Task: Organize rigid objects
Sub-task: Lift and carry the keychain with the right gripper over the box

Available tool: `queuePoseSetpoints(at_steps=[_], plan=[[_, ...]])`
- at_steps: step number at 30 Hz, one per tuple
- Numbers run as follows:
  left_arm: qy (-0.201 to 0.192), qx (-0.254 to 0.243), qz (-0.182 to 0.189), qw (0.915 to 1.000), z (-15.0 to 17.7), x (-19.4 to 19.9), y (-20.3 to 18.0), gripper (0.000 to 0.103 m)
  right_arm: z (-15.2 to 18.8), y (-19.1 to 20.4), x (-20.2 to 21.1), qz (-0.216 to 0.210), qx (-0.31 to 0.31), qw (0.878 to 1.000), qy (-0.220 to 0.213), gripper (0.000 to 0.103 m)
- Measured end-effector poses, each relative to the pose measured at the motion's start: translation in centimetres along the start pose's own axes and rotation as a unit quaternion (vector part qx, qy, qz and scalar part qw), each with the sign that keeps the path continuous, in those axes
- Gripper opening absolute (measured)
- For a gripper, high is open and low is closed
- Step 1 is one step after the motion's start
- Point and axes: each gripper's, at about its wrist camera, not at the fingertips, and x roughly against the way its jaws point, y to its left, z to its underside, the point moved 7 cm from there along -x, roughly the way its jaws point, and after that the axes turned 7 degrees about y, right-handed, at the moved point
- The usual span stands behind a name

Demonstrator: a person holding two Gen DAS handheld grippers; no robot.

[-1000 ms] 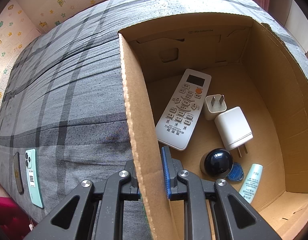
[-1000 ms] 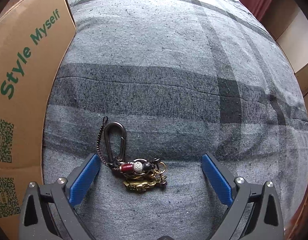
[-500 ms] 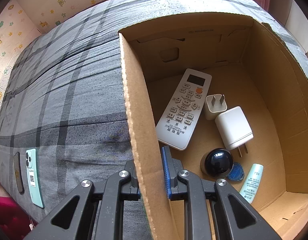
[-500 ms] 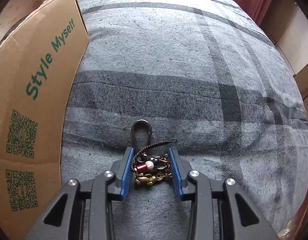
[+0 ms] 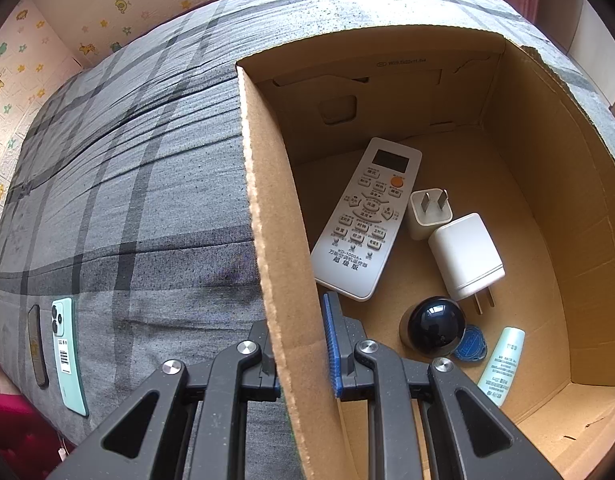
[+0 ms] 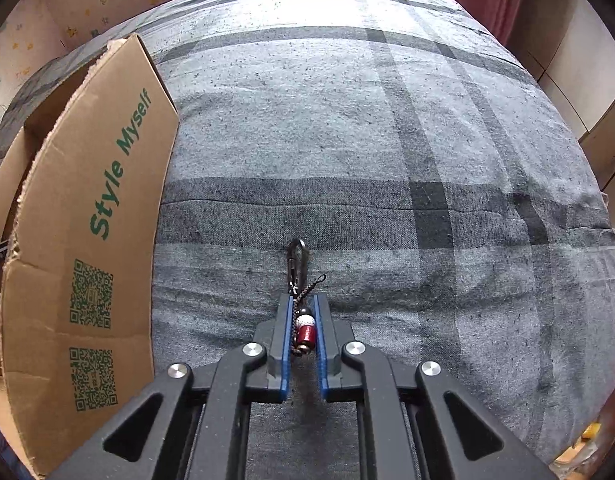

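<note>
- The side wall of the cardboard box [image 5: 267, 216] is being pinched by the left gripper [image 5: 301, 344], with one finger outside the box and the blue pad [image 5: 331, 344] inside it.
- The box is being kept on a bed with a grey checked cover [image 5: 127, 184].
- A white remote [image 5: 367, 220] is lying flat on the box floor, close to the pinched wall.
- Two white plugs are lying just beside the remote: a small plug [image 5: 429, 212] and a big plug [image 5: 465, 258], touching each other.
- A dark round ball-shaped thing [image 5: 435, 326], a blue tag [image 5: 471, 344] and a pale green tube [image 5: 501, 364] are lying near the box's near end.
- A green phone [image 5: 67, 356] and a dark thin thing [image 5: 37, 346] are lying side by side at the bed's edge, well apart from the box.
- The keychain [image 6: 301, 320] is being pinched by the right gripper [image 6: 303, 320], whose jaws have just been closing on it.
- Its red and white bead is being squeezed between the blue pads, and its dark clip [image 6: 297, 260] is sticking out past the fingertips over the cover.
- The box's outer wall, with green words, is being seen just to the left of this gripper.
</note>
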Motion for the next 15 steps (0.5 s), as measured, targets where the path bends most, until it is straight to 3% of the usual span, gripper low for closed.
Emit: queuePoseSetpoints(at_steps=[15], plan=[[0.000, 0.000, 0.000, 1.0000, 0.0, 0.1, 0.0, 0.020, -0.9, 0.8, 5.2, -0.003, 0.016, 0.999, -0.040, 0.008]])
